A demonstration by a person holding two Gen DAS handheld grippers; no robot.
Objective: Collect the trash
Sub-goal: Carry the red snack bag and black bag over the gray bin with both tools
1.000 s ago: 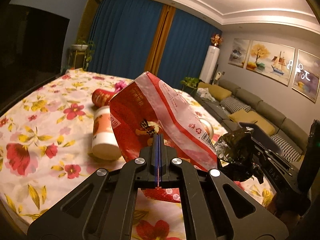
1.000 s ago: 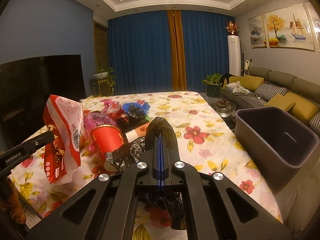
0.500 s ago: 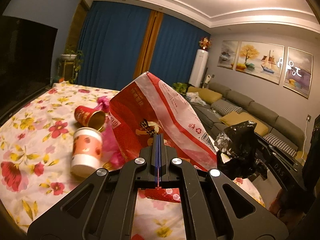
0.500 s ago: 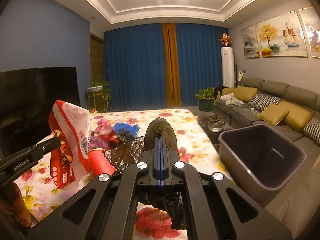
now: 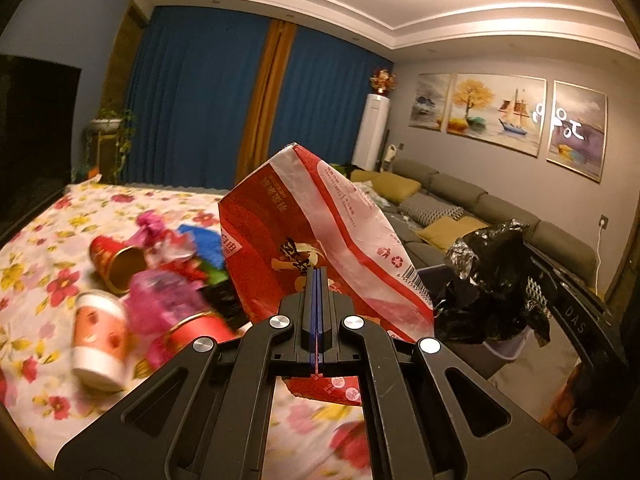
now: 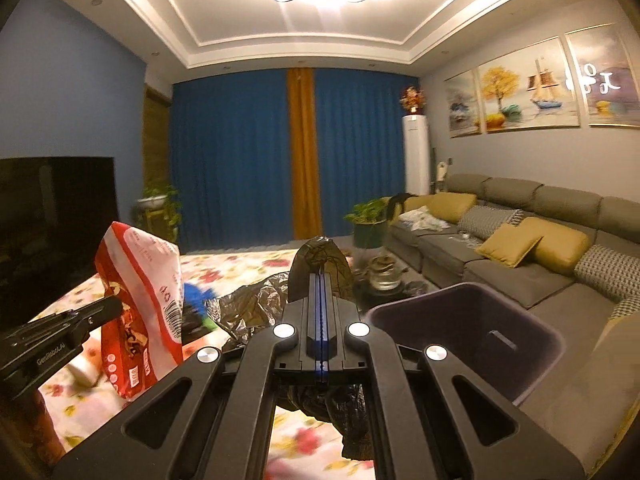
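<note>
Left tool (image 5: 316,276) pinching red wrapper (image 5: 304,248), right tool (image 6: 320,280) pinching black bag (image 6: 320,256); both aloft beside grey bin (image 6: 468,336); thin edge grips: film may slip, or miss the rim.

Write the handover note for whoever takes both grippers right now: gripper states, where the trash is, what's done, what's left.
Left gripper: shut on the red snack bag, held up above the floral table.
Right gripper: shut on the crumpled black plastic bag, also lifted.
Bin: grey, open, to the right past the table edge; looks empty as far as its inside shows.
Done: both pieces picked up.
Left: drop both in the bin, then collect the white paper cup, the red cups and the coloured wrappers on the table.
</note>
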